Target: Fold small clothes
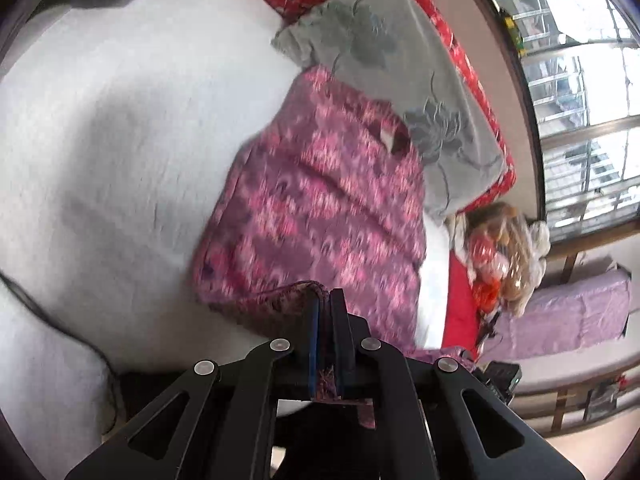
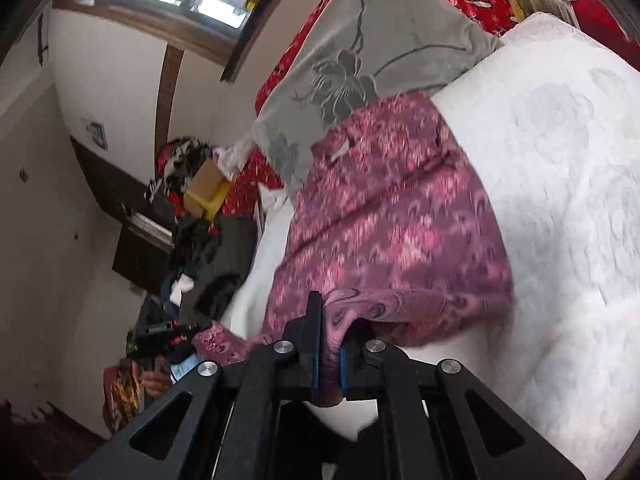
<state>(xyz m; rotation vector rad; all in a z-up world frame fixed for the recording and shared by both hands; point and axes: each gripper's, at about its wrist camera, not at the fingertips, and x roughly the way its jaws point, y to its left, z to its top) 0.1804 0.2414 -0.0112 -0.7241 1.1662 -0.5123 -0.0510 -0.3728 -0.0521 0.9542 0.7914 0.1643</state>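
Garment [image 1: 316, 200], pink patterned, lies on the white bed [image 1: 132, 128] against the grey pillow [image 1: 400, 68]; my left claw [image 1: 325, 300] and right claw [image 2: 330, 320] each pinch its near hem.

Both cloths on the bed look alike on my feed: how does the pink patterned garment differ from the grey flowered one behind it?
The pink patterned garment is mottled pink and purple; the grey flowered cloth is plain grey with darker flower outlines. The pink garment's near edge is clamped by the left gripper and right gripper; no gripper touches the grey cloth. The pink garment lies nearer, its far end overlapping the grey cloth's edge. Both rest on the white bedcover.
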